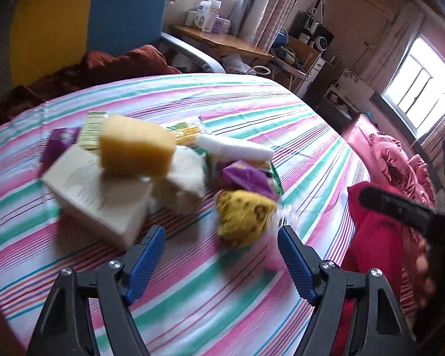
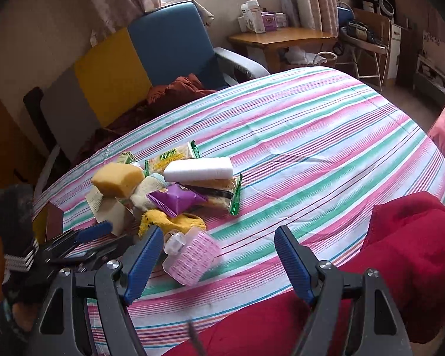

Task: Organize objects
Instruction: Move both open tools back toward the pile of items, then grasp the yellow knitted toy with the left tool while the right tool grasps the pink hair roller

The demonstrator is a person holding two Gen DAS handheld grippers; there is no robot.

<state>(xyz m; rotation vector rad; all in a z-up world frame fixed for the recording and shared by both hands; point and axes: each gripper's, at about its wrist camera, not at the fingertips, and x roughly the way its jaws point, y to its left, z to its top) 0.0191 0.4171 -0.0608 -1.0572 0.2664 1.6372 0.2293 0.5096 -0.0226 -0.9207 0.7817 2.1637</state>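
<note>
A pile of things sits on the striped sheet (image 2: 296, 136), toward the left. One yellow sponge (image 2: 117, 178) lies on top of one white box (image 2: 109, 207). One white foam block (image 2: 198, 168) lies to its right. One purple packet (image 2: 175, 199) is in the middle. One snack bar (image 2: 172, 157) at the far side reads "WEIDAN". One pink bottle (image 2: 190, 259) lies nearest.

The left gripper (image 1: 221, 231) is open with nothing between its blue fingers. The right gripper (image 2: 218, 231) is open wide and empty too.
</note>
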